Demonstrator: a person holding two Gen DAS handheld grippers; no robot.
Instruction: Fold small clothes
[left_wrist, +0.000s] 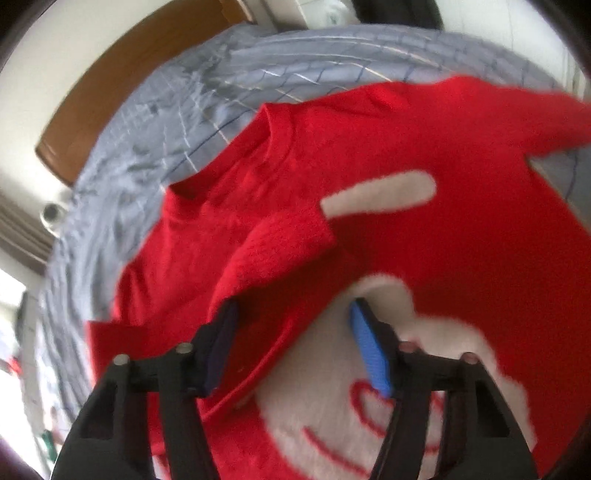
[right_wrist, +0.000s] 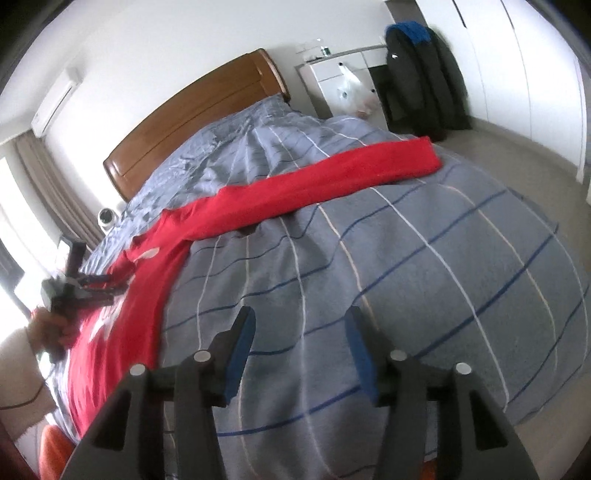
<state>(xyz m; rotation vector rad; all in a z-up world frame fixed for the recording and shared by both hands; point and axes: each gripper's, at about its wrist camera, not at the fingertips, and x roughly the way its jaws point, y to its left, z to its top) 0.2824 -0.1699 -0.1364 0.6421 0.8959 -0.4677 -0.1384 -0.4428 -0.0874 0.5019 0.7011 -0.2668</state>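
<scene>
The left gripper (left_wrist: 291, 314), black-framed with blue pads, stands with its jaws partly spread over a red knitted sweater with a fluffy white motif (left_wrist: 369, 229); a folded sleeve cuff (left_wrist: 284, 243) of that sweater lies between the pads, one pad close against its edge, but a firm pinch cannot be confirmed owing to blur. In the right wrist view this gripper (right_wrist: 110, 286) is seen at far left, carried by a hand (right_wrist: 50, 328) above the sweater body. The right gripper (right_wrist: 299, 321), of the same build, is partly spread with nothing between its pads, hovering over bare bedding beside the sweater. The sweater (right_wrist: 122, 332) lies flat on a grey bedspread with blue and white grid lines (right_wrist: 406, 277), one long sleeve (right_wrist: 332, 181) stretched across it. Beyond stand a brown wooden headboard (right_wrist: 192, 118), a white dresser (right_wrist: 332, 74) and dark coats (right_wrist: 421, 74).
</scene>
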